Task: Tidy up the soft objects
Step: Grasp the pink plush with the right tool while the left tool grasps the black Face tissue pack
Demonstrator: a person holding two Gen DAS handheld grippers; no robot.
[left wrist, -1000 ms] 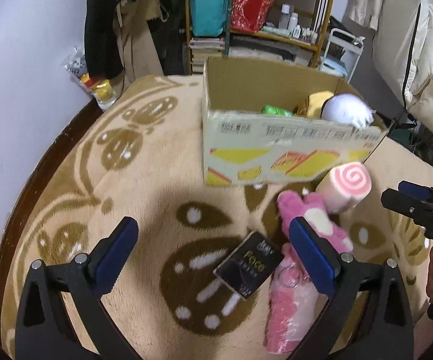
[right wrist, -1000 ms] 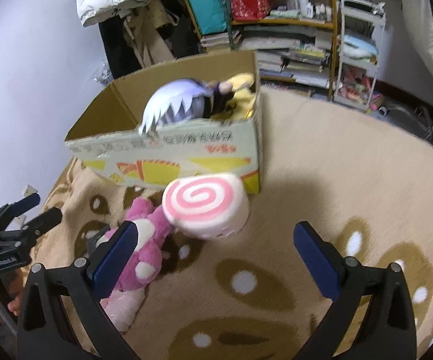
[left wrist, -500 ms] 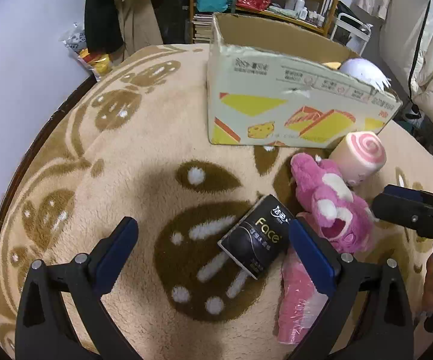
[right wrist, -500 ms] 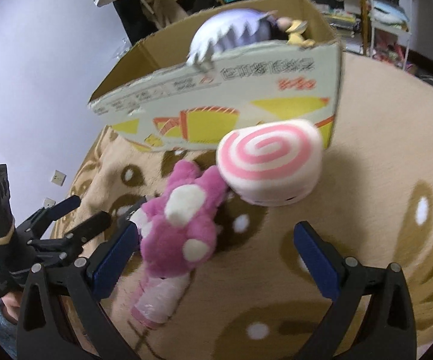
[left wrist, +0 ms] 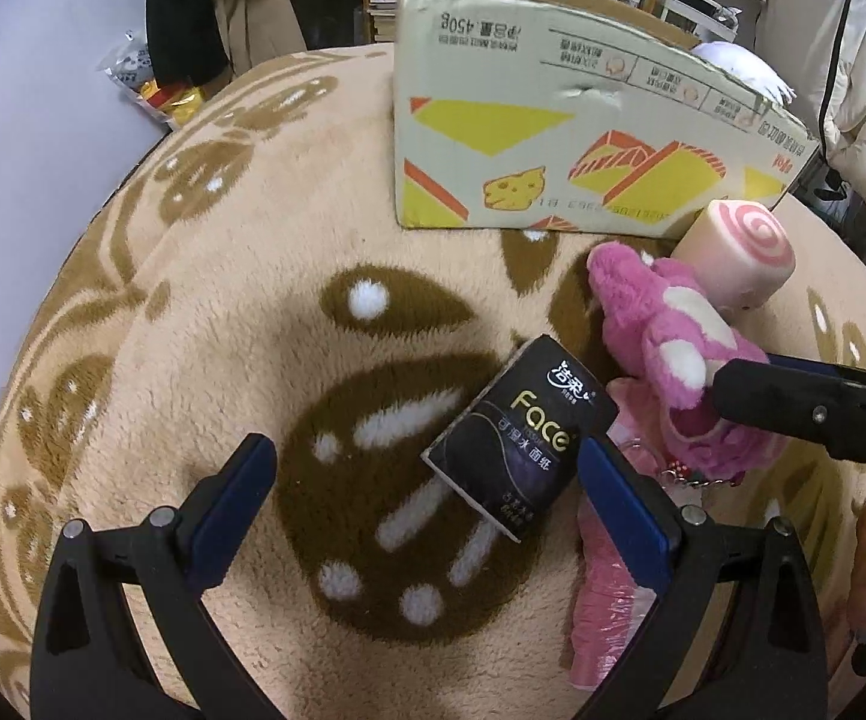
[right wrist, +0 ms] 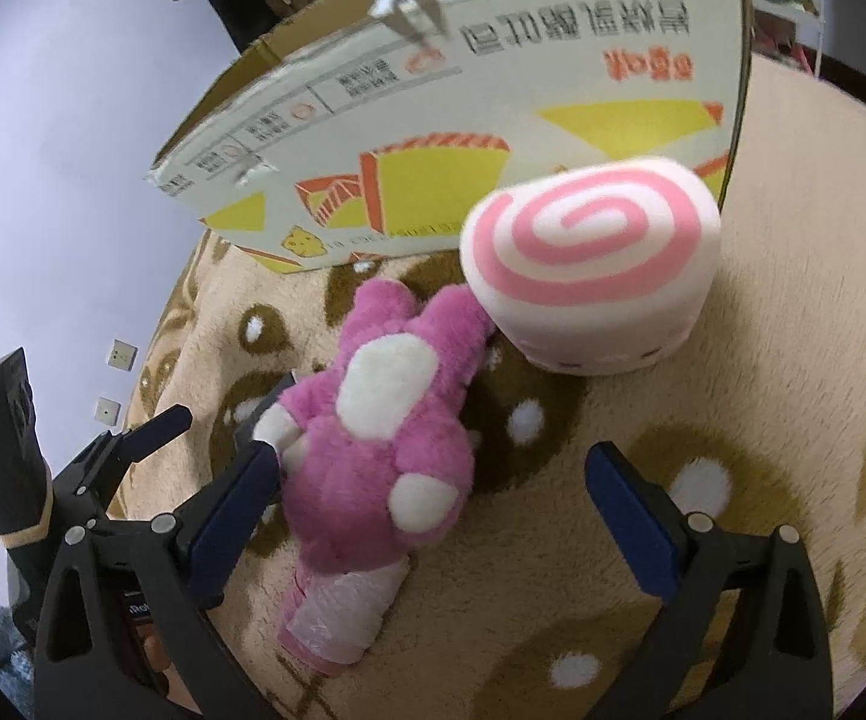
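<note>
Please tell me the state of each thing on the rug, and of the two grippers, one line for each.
Cardboard box: open on top, toys inside.
Pink plush toy: lying on the rug, not held.
Swirl cushion: on the rug, against the box.
Black tissue pack: lying flat, closed.
Left gripper: jaws open, empty.
Right gripper: jaws open, empty.

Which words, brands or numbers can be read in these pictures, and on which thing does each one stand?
"Face": gold letters on the black tissue pack; the small logo above and the Chinese lines below are too small to read.
"450g": upside down on the cardboard box, with Chinese characters beside it that I cannot read.
Red brand mark and large Chinese characters on the box, right wrist view: upside down and blurred, not readable.
Pink plush toy and swirl roll cushion: no text.
</note>
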